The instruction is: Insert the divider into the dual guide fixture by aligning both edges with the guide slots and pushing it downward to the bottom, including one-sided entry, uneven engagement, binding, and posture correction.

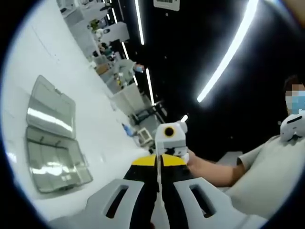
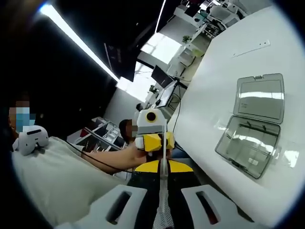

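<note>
A thin pale divider [image 1: 157, 191] is seen edge-on, held in the air between my two grippers. My left gripper [image 1: 158, 160], with black jaws and yellow tips, is shut on one end of it. My right gripper [image 1: 170, 143] faces it from the far end. In the right gripper view my right gripper [image 2: 163, 165] is shut on the divider [image 2: 163, 200], and my left gripper [image 2: 153, 140] grips the opposite end. The clear plastic fixture case [image 1: 55, 157] lies open on the white table, well to the side of both grippers, and also appears as the case [image 2: 250, 143].
The case's lid [image 2: 261, 98] lies flat beside its tray. The white table [image 1: 28, 71] is bare around the case. A person in a light shirt [image 1: 267, 176] is behind the grippers. Desks and equipment [image 2: 190, 28] stand far off under ceiling strip lights.
</note>
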